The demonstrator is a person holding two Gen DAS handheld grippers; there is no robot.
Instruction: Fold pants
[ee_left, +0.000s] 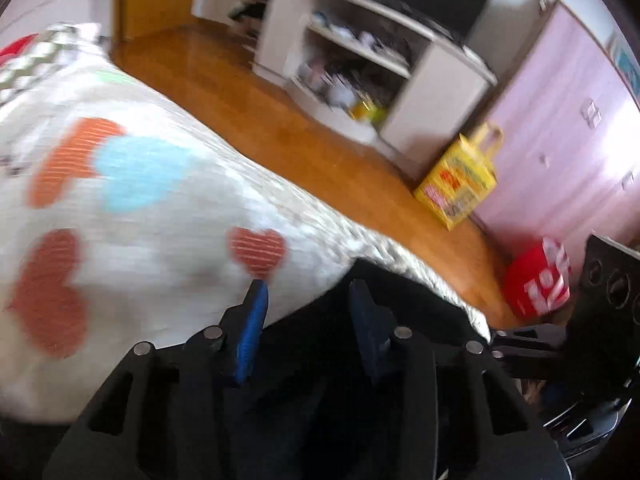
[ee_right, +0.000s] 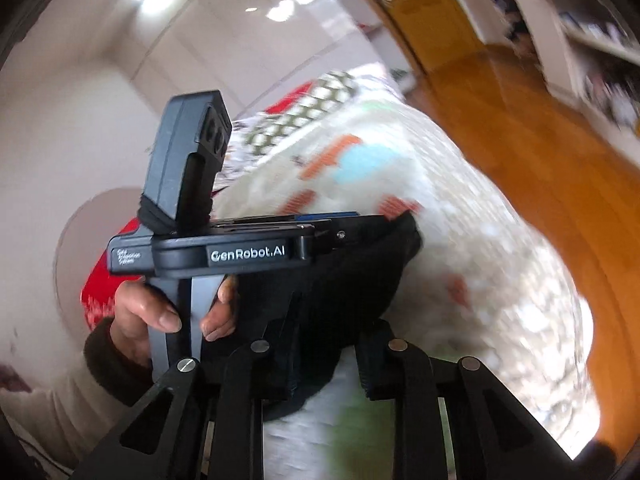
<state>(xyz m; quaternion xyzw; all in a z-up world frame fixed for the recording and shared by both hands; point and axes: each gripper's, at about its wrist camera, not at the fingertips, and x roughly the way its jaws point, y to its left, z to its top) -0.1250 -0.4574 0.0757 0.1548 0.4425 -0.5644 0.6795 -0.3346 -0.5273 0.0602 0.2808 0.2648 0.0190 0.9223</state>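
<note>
**Dark pants bunched at the bed's near edge, fold barely begun**

Take the bed (ee_left: 120, 208) as your landmark: its quilt with hearts fills the left of the left wrist view, with the wooden floor (ee_left: 248, 112) beyond its far edge and a white shelf unit (ee_left: 360, 60) further off. A yellow bag (ee_left: 460, 184) stands on the floor past the bed's corner.

The pants (ee_right: 352, 276) lie on the bed at its near side, a dark rumpled mass right under your two tools. Blur and the crumpling hide waistband and hems, so you cannot tell which way they point or how their long axis runs.

Your left gripper (ee_left: 308, 300) sits over the edge of that dark cloth with its jaws narrowed but a gap showing between them; one finger is over the quilt, the other over the cloth. Whether cloth is pinched there you cannot tell. Your right gripper (ee_right: 328, 372) is narrow too, with dark cloth lying between its fingers; a firm pinch cannot be confirmed. Your hand (ee_right: 144, 316) wraps the left tool's handle.

Judging by this, the fold is at its very start: the cloth is not spread flat, and no clean crease shows. Straightening and every fold remain.
</note>
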